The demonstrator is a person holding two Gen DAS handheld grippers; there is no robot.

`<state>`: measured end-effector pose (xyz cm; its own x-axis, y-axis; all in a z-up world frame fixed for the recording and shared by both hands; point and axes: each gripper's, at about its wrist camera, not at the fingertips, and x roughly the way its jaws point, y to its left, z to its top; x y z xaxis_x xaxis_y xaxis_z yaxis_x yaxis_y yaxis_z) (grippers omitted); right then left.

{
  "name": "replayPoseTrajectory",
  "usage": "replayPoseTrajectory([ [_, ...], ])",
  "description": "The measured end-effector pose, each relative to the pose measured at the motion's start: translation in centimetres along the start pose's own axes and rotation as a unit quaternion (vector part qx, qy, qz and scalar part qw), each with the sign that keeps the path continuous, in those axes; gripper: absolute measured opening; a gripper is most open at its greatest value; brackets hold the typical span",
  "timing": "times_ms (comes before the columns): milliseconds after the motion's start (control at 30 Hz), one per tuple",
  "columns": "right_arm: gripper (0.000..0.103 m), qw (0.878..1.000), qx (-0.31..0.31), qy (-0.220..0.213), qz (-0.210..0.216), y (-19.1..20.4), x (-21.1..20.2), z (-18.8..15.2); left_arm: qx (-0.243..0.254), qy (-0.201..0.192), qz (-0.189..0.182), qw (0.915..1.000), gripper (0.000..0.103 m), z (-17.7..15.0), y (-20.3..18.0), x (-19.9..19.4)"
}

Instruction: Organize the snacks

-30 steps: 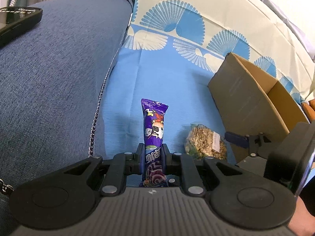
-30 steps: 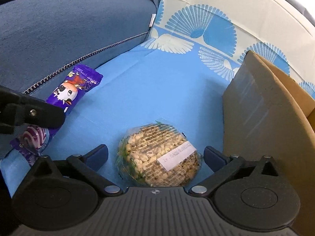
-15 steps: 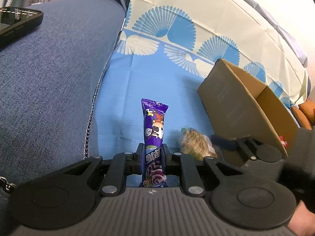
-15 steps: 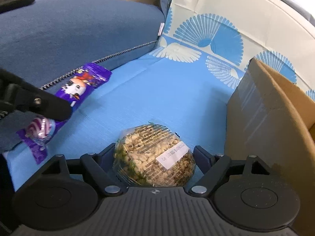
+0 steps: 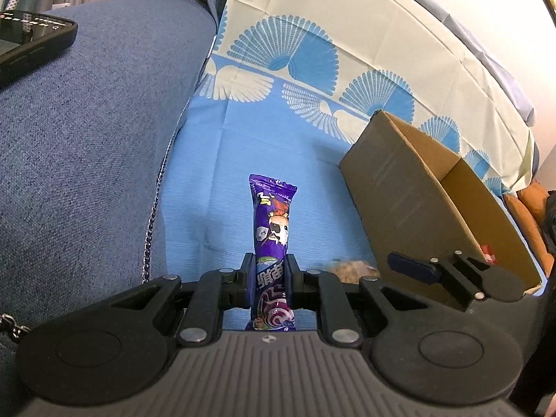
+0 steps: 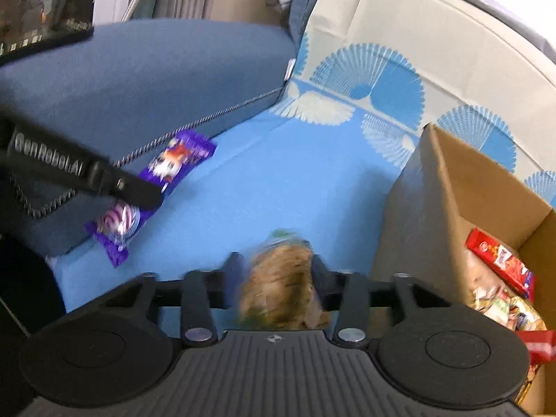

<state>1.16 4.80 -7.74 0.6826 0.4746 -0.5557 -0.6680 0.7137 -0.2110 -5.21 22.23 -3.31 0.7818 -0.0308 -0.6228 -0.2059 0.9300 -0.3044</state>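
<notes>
My left gripper [image 5: 270, 271] is shut on a purple candy wrapper [image 5: 272, 222] and holds it above the blue cloth; the wrapper also shows in the right wrist view [image 6: 173, 160], with a left gripper finger [image 6: 104, 177] across it. My right gripper [image 6: 276, 274] is shut on a round clear-wrapped peanut cake [image 6: 281, 285], blurred, lifted off the cloth. An open cardboard box [image 5: 410, 187] stands at the right. In the right wrist view the box [image 6: 448, 180] holds a red snack pack [image 6: 497, 257] and other wrapped snacks.
A blue sofa cushion [image 5: 87, 139] with a zipper edge rises at the left, with a black phone [image 5: 31, 41] on it. A blue-and-cream fan-patterned cloth [image 5: 312, 69] covers the seat and backrest. An orange object [image 5: 528, 205] lies beyond the box.
My right gripper closed on the peanut cake and lifted it up toward the box side. My left gripper rose with the purple wrapper still held.
</notes>
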Motion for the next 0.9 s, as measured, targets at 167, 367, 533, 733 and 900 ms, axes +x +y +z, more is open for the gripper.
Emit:
replayPoseTrajectory([
  [167, 0.090, 1.000, -0.007, 0.005, -0.019, 1.7, 1.1, -0.5, 0.000, 0.001, -0.001, 1.0000, 0.017, 0.0, 0.1, 0.1],
  [367, 0.098, 0.996, -0.003, 0.048, -0.072, 3.6, 3.2, -1.2, 0.000, 0.003, -0.003, 1.0000, 0.017, 0.0, -0.1, 0.4],
  [533, 0.099, 0.986, 0.081, 0.040, -0.137, 4.7, 2.6, -1.6, 0.000, 0.004, -0.007, 1.0000, 0.017, 0.1, 0.1, 0.5],
  [733, 0.100, 0.971, 0.188, 0.042, -0.143, 3.7, 3.1, -1.9, 0.001, 0.003, -0.011, 0.9999, 0.017, -0.1, 0.2, 0.3],
  [900, 0.099, 0.971, 0.197, 0.048, -0.129, 3.1, 4.0, -1.9, 0.000, 0.005, -0.014, 0.9999, 0.017, -0.1, 0.2, 0.4],
])
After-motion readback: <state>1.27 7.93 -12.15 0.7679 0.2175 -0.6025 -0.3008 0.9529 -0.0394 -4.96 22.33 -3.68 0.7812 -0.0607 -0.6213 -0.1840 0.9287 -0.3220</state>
